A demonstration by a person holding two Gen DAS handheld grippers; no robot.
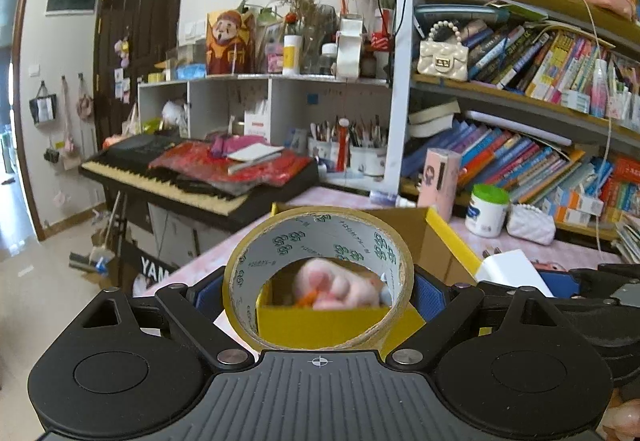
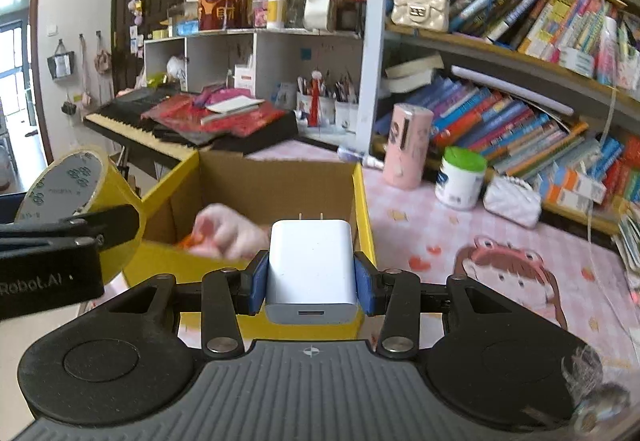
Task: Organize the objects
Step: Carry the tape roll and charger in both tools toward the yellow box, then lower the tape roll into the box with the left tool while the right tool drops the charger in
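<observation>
My left gripper [image 1: 318, 293] is shut on a roll of yellow tape [image 1: 244, 273], held upright above the near wall of a yellow cardboard box [image 1: 452, 237]. The tape also shows at the left of the right wrist view [image 2: 116, 193]. My right gripper [image 2: 311, 277] is shut on a white charger plug [image 2: 310, 273], prongs pointing forward, over the box's near right corner [image 2: 362, 197]. A pink plush toy [image 2: 228, 229] lies inside the box; it shows through the tape's hole in the left wrist view [image 1: 340, 289].
The box stands on a pink patterned desk [image 2: 460, 241]. A pink cylinder [image 2: 408, 145], a green-lidded white jar [image 2: 460, 177] and a white quilted pouch [image 2: 512, 201] stand behind it by the bookshelves [image 2: 520, 101]. A keyboard [image 2: 160, 121] with red items lies at left.
</observation>
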